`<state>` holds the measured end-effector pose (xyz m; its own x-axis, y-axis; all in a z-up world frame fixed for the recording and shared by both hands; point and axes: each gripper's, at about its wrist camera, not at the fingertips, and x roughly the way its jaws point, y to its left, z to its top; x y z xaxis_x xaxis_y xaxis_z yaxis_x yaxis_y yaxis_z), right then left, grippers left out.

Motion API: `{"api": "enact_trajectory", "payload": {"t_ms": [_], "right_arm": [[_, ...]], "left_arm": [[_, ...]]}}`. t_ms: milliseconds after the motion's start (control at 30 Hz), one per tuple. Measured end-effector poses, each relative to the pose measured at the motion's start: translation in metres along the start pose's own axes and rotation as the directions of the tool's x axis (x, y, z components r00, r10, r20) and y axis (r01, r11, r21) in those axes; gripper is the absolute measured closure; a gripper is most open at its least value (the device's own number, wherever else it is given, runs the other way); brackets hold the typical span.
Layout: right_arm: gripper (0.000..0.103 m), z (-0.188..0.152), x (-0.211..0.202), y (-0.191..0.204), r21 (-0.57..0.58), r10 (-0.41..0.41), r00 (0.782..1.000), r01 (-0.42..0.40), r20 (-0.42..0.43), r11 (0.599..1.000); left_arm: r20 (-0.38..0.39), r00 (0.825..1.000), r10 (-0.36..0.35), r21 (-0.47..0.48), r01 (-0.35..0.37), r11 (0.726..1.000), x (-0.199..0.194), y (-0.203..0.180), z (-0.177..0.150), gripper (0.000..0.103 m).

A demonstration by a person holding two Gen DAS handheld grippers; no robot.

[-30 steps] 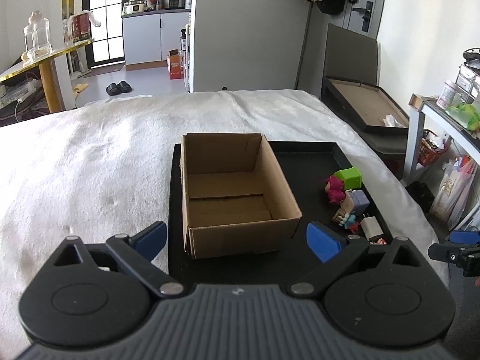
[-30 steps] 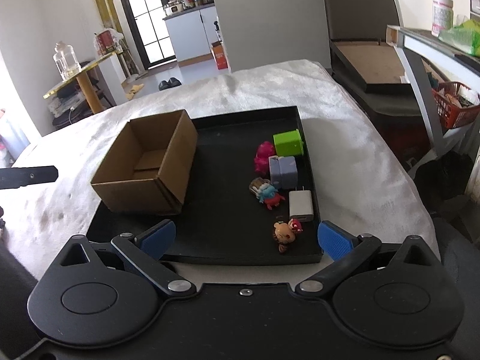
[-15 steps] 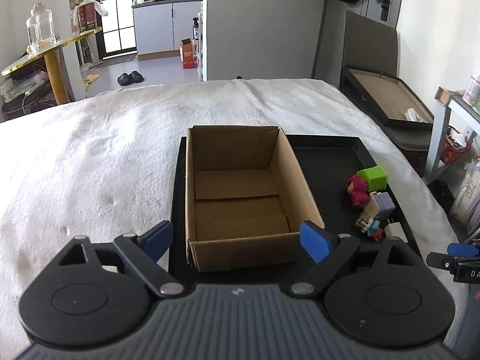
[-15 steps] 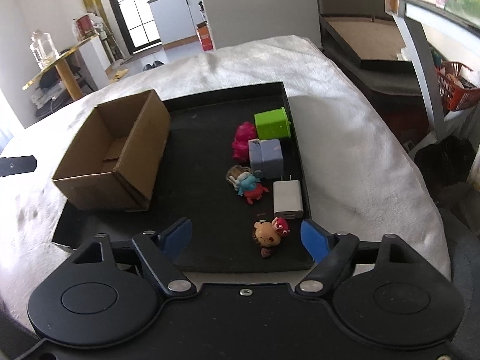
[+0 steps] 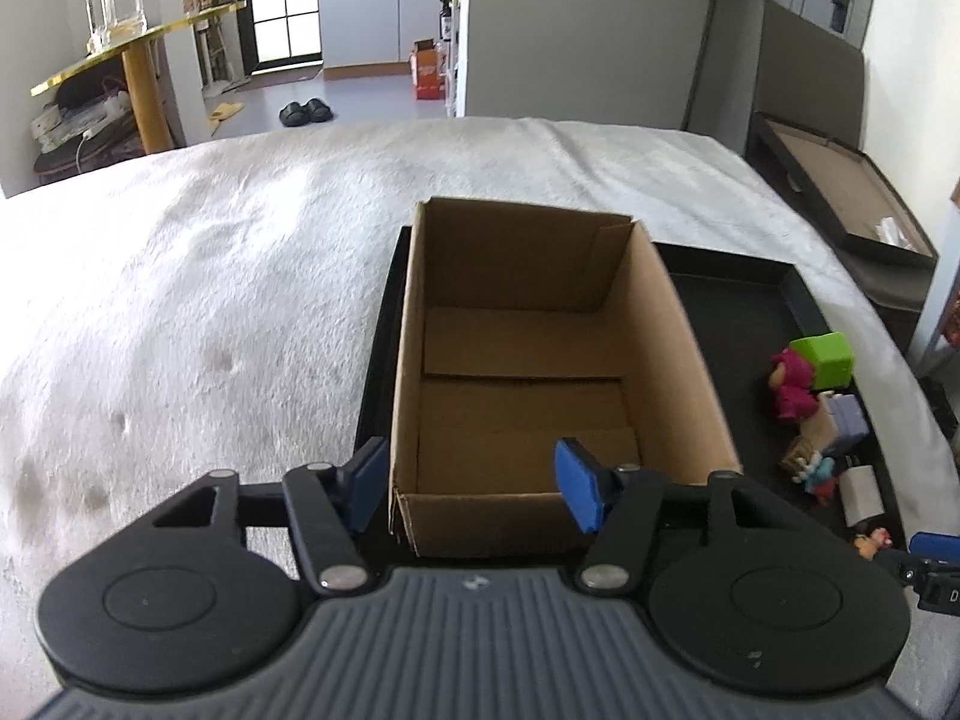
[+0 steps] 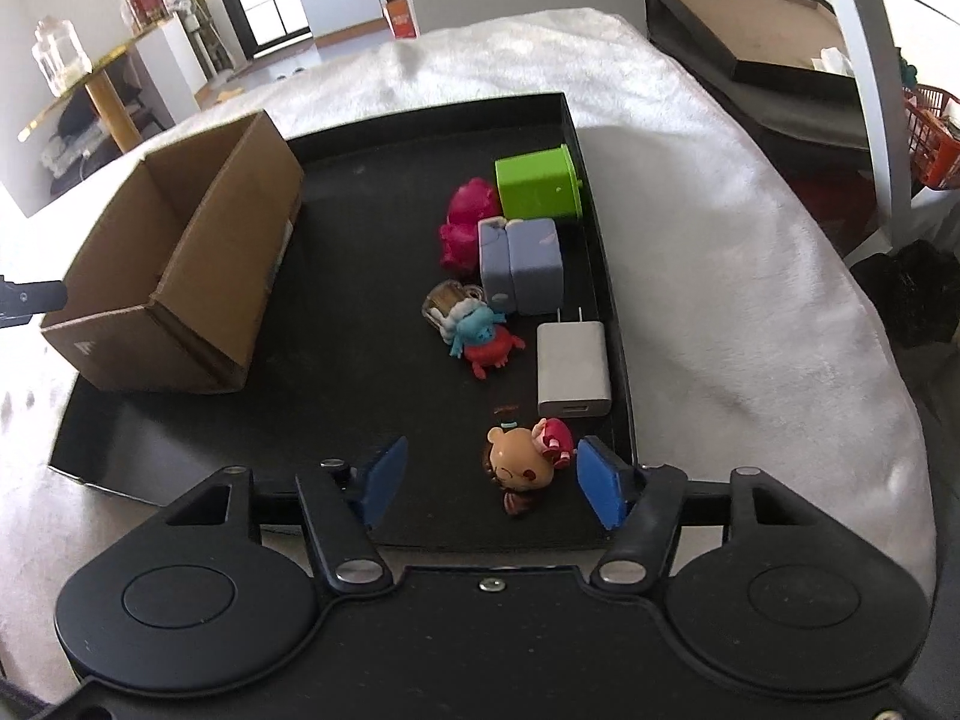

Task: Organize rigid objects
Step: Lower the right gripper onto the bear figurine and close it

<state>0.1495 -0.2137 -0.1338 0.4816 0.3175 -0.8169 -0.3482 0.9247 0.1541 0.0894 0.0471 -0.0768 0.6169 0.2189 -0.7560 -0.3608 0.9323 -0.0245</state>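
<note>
Compared with one second earlier, both grippers have advanced: the left gripper [image 5: 474, 483] has closed in on the cardboard box [image 5: 540, 360], and the right gripper [image 6: 489, 483] has descended toward the doll figure [image 6: 525, 462]. The left gripper's jaws stand apart, straddling the box's near-left corner, one fingertip outside the left wall, the other over the near wall; whether either touches the cardboard cannot be told. The right gripper is likewise spread and holds nothing; the doll lies between its fingertips, nearer the right one. Just ahead of the right gripper, on the black tray [image 6: 360, 276], lie a white charger [image 6: 573, 369], a red-and-blue figure [image 6: 483, 339], a lavender block [image 6: 522, 267], a pink toy [image 6: 465, 222] and a green cube [image 6: 537, 189]. The box stands ahead-left.
</note>
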Motion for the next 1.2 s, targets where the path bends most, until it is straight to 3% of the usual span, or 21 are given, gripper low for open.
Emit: {"api": "enact_trajectory", "payload": {"t_ms": [500,667,700,767,833,1200], "right_arm": [[0.041,0.003,0.04,0.009,-0.028,-0.079,0.994,0.077,-0.075,0.997],[0.043,0.001,0.045,0.017,-0.085,-0.133,0.988,0.127,-0.072,0.988],[0.046,0.0,0.046,0.017,-0.086,-0.138,0.988,0.131,-0.075,0.988],[0.062,0.0,0.048,0.017,-0.096,-0.153,0.986,0.146,-0.073,0.985],[0.062,0.0,0.047,0.016,-0.098,-0.146,0.987,0.138,-0.074,0.986],[0.062,0.002,0.029,0.025,-0.108,-0.119,0.993,0.117,-0.014,0.987]], "left_arm": [[-0.038,0.999,0.018,-0.092,-0.022,0.996,0.034,0.016,0.0,0.062],[-0.04,0.998,0.039,-0.12,-0.044,0.992,0.037,0.018,-0.001,0.069],[-0.038,0.998,0.046,-0.121,-0.05,0.991,0.037,0.018,-0.001,0.073],[-0.032,0.997,0.068,-0.123,-0.072,0.99,0.035,0.019,-0.001,0.082],[-0.024,0.996,0.087,-0.127,-0.09,0.988,0.034,0.019,-0.001,0.093],[-0.016,0.997,0.08,-0.069,-0.081,0.994,0.022,0.013,-0.008,0.094]]}}
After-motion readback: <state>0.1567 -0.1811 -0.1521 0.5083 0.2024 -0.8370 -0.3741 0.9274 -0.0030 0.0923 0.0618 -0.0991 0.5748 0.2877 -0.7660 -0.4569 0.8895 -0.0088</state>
